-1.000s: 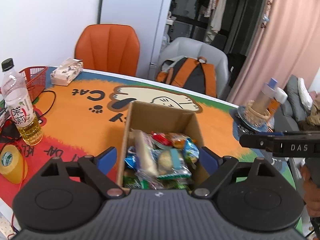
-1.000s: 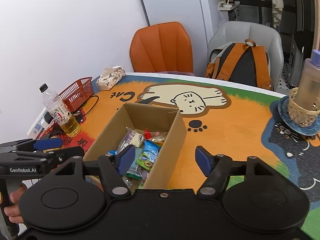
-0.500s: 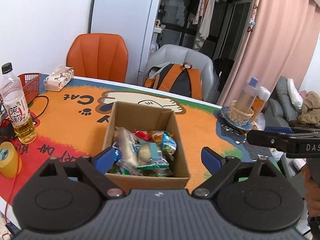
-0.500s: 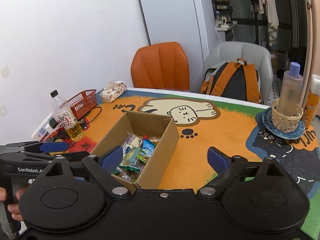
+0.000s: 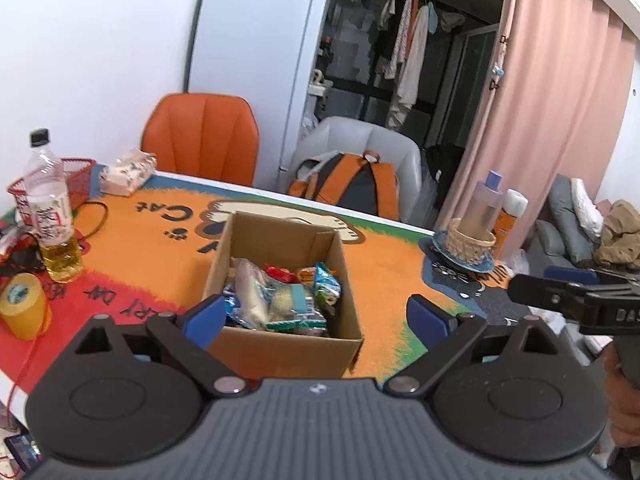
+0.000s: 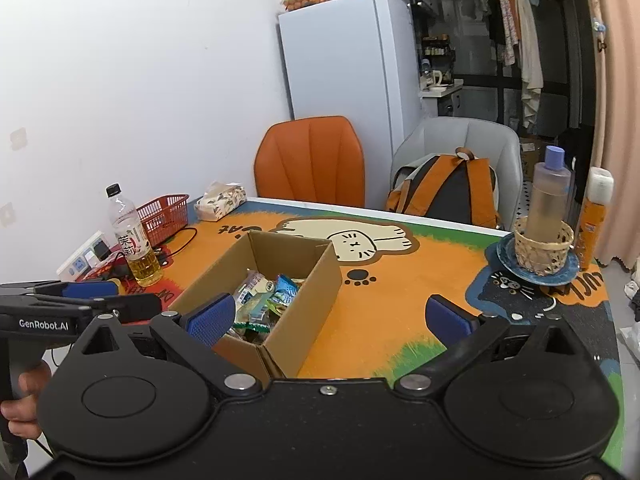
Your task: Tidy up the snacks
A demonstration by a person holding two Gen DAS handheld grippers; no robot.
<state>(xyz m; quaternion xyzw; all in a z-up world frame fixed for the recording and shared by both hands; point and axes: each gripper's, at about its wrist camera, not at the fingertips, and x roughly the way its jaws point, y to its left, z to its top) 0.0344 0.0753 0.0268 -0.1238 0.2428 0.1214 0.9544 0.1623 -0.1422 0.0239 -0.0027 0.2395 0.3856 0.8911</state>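
Note:
An open cardboard box (image 5: 288, 354) stands on the orange cat mat, and several snack packets (image 5: 280, 296) fill its near half. My left gripper (image 5: 316, 314) hovers short of the box's near wall. Its jaws are opening, and no pad touches anything. In the right wrist view the same box (image 6: 308, 312) sits ahead and to the left, with the snacks (image 6: 264, 292) inside. My right gripper (image 6: 330, 318) is also held back from the box, jaws opening wide, nothing gripped. Each gripper shows at the edge of the other's view.
A tea bottle (image 5: 50, 216) and a yellow tape roll (image 5: 22, 306) stand at the left, by a red basket (image 6: 164, 216), cables and a tissue pack (image 6: 220, 200). A wicker holder with a bottle (image 6: 544, 240) sits on a blue plate at the right. Two chairs stand behind the table.
Both grippers have drawn back from the box, so it looks smaller and more of the room shows. Both pairs of jaws have spread wider, the right pair most.

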